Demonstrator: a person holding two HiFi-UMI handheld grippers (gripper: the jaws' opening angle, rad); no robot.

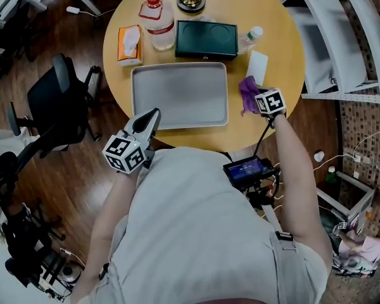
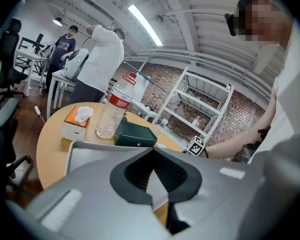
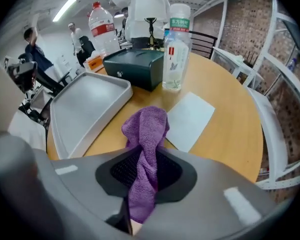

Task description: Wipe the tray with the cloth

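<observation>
Right tool (image 3: 146,153) clamps the purple cloth (image 3: 148,126), just beside the tray (image 3: 85,104).

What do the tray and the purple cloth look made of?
The tray looks like moulded plastic, matte pale grey, with rounded corners and raised rim; painted metal is possible. The cloth seems microfibre or terry: fuzzy pile, soft bunched folds.

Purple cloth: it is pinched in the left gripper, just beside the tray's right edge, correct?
No. It is the right gripper that pinches the purple cloth, as the right gripper view shows. The cloth is indeed just beside the tray's right edge.
</observation>
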